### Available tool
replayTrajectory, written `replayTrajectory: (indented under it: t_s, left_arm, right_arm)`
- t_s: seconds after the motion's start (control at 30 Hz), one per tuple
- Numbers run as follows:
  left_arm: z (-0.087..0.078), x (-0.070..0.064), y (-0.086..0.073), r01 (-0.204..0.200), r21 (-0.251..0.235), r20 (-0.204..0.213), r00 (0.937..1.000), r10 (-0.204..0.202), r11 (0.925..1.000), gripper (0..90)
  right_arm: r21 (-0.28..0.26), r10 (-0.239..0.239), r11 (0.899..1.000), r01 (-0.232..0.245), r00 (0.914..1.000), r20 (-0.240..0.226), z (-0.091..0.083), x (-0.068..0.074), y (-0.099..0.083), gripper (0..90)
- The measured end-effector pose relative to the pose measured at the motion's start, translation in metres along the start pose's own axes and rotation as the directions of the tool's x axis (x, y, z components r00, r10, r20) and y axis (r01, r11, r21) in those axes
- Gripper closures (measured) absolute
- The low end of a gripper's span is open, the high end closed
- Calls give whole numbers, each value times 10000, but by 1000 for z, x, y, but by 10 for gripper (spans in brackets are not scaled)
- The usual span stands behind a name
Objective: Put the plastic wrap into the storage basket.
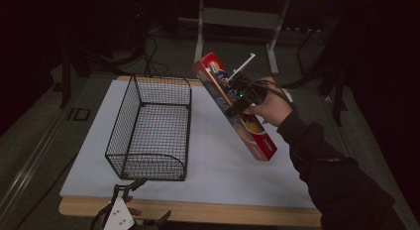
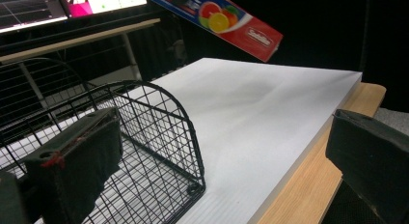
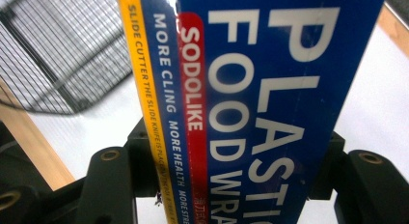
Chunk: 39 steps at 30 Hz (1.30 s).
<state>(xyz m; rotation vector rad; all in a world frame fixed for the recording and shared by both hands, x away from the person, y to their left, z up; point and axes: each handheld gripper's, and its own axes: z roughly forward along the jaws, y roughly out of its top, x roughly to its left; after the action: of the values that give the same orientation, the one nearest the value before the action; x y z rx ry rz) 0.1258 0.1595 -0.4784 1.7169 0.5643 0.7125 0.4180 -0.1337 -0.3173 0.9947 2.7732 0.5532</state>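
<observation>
- The plastic food wrap box [image 3: 270, 89], nearest the right gripper's camera, is clamped between the jaws of the right gripper [image 1: 241, 97] and held tilted in the air above the white board [image 1: 218, 155], to the right of the wire basket [image 1: 151, 128].
- Risk: gripped across its middle, the long box could pivot or slip, or catch the basket rim going in.
- The left gripper [image 2: 212, 161] rests with its jaws apart at the table's near edge.
- Contact points are hidden behind the box.
</observation>
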Motion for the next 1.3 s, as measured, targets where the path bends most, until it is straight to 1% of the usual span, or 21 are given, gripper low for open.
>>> replayTrajectory:
  t_s: [0.2,0.3,0.33,0.43,0.53,0.7,0.8,0.9,0.97,1.1,1.3]
  left_arm:
    - [0,1,0,18,-22,22,10000,-18,10000,0]
    - [0,1,0,8,-19,39,10000,-8,10000,1]
    - [0,1,0,10,-19,49,10000,-10,10000,1]
    - [0,1,0,14,-36,45,10000,-14,10000,1]
    - [0,1,0,13,-35,59,10000,-12,10000,1]
    - [0,1,0,8,-30,107,9999,-7,10000,0]
    - [-1,1,0,15,-55,135,9999,-15,10000,1]
    - [-1,1,0,24,-55,171,9999,-23,10000,0]
    - [-1,1,0,24,-62,194,9998,-23,10000,1]
    - [-1,1,0,27,-109,261,9997,-24,9999,1]
    - [-3,0,0,14,-169,295,9996,-9,9999,1]
  right_arm:
    - [-511,203,9985,-218,9993,-302,-6,14,23,397]
    - [-805,5,9968,-28,9996,-287,-9,21,34,396]
    - [-876,7,9962,-32,9996,-278,-9,24,37,397]
    - [-884,28,9961,-53,9996,-286,-10,30,47,396]
    - [-1013,114,9948,-138,9996,-242,-9,39,59,396]
    - [-1036,146,9945,-168,9997,-220,-6,52,75,397]
    - [-1039,120,9945,-150,9995,-296,-3,62,83,397]
    - [-1051,-25,9945,-4,9996,-267,0,73,93,397]
    - [-1106,-74,9939,37,9994,-334,1,81,100,397]
    - [-1303,58,9914,-112,9991,-417,3,92,114,397]
    - [-1835,293,9822,-399,9978,-598,9,105,132,396]
